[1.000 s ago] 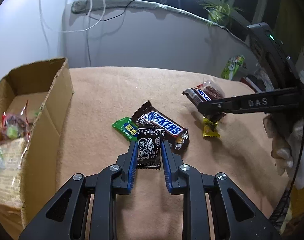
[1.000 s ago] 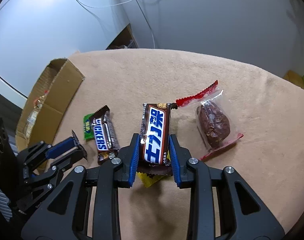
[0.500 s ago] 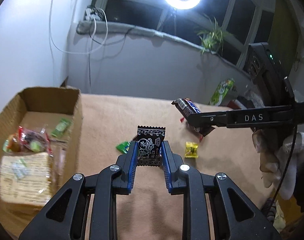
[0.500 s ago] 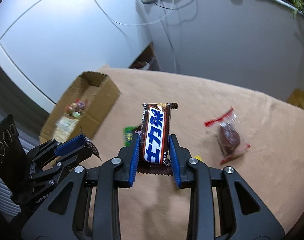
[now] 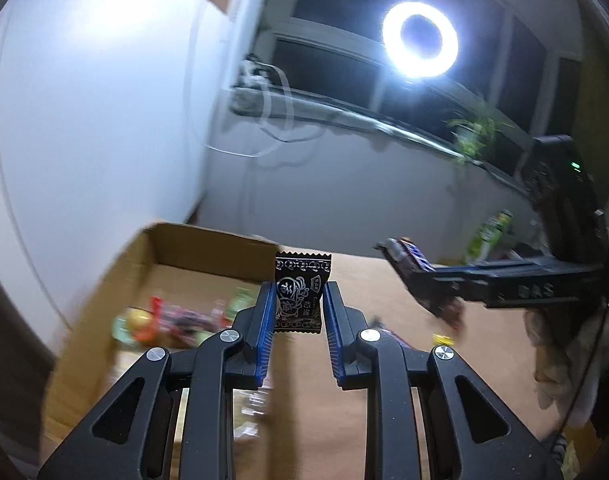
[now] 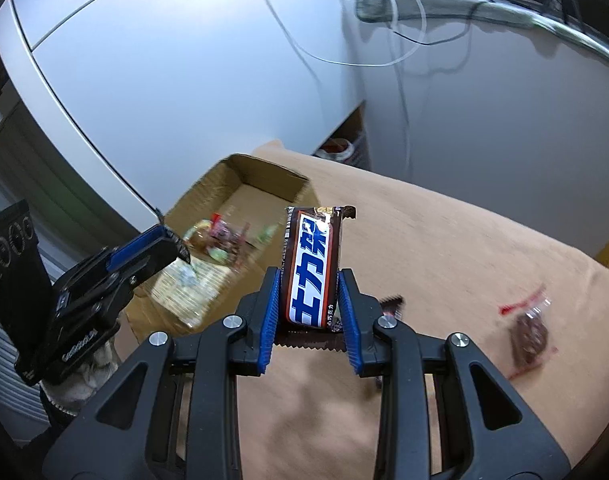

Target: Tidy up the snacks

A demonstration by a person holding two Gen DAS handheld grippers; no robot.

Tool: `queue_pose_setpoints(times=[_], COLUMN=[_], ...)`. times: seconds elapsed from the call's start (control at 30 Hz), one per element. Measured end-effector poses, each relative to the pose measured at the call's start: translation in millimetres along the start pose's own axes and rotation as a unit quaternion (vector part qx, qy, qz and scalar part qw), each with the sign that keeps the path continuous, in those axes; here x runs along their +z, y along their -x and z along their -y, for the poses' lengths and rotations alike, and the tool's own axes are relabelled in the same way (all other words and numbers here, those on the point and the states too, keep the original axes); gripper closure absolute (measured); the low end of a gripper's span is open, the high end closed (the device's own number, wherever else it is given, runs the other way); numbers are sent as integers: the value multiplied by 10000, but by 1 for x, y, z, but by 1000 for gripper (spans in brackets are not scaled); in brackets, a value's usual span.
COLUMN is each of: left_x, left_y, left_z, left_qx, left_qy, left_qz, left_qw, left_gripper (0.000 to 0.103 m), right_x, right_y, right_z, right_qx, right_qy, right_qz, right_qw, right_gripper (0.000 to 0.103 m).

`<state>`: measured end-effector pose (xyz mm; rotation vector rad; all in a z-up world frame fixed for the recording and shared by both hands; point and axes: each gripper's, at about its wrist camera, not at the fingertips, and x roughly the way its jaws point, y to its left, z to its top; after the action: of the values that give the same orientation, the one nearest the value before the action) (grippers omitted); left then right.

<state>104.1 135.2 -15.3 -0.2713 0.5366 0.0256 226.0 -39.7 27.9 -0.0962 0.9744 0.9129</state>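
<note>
My left gripper point(image 5: 299, 294) is shut on a small black snack packet point(image 5: 301, 291) with white print, held in the air above the near edge of an open cardboard box point(image 5: 208, 245). My right gripper point(image 6: 309, 282) is shut on a brown chocolate bar point(image 6: 311, 266) with a blue and white label, lifted above the tan table point(image 6: 444, 248). That bar also shows in the left wrist view as the chocolate bar point(image 5: 412, 258) at the right. The left gripper point(image 6: 172, 246) shows at the left of the right wrist view, over the cardboard box point(image 6: 260, 176). The box holds several snacks.
A clear bag with a brown cake point(image 6: 528, 334) lies on the table at the right. A small yellow candy point(image 5: 442, 339) lies on the cloth. A gloved hand point(image 5: 564, 356) holds the right tool. A ring light point(image 5: 420, 40) glares above the wall.
Both grippers have risen off the table with their snacks and swung left toward the cardboard box. The box now looms closer in both views, and the table snacks have dropped from sight.
</note>
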Motion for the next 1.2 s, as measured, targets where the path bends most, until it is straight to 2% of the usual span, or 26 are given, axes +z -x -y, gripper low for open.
queue_pose_setpoints(times=[0.33,0.57,0.87,0.93,0.97,1.0,1.07,1.1,1.2], left_x=[15,18,19,20,20,20,20,20,21], left_y=[-15,-26,-29,-28,-26,-25,-23,-22,-21], left_z=[-48,-67,-75,-77,-78,-79,-80,-81,-84], left_qx=[393,492,619,657,689,712,805,851,983], left_qy=[446,637,708,746,768,775,797,811,896], left_qz=[-90,-187,-287,-270,-248,-233,-183,-167,-166], left_qw=[9982,9966,9952,9947,9944,9942,9934,9929,9910], left_gripper=[81,81,80,77,70,58,43,39,35], right_x=[26,37,41,41,41,42,43,43,44], right_y=[-44,-71,-89,-88,-88,-86,-80,-77,-71], right_z=[-37,-48,-50,-50,-50,-51,-51,-51,-51], right_qx=[335,383,356,286,286,293,236,203,169], right_qy=[166,224,300,321,327,328,357,371,393], right_qz=[-133,-263,-443,-406,-398,-363,-236,-181,-116], right_qw=[9992,9987,9979,9983,9983,9984,9988,9989,9990], right_gripper=[73,73,73,72,67,62,42,41,41])
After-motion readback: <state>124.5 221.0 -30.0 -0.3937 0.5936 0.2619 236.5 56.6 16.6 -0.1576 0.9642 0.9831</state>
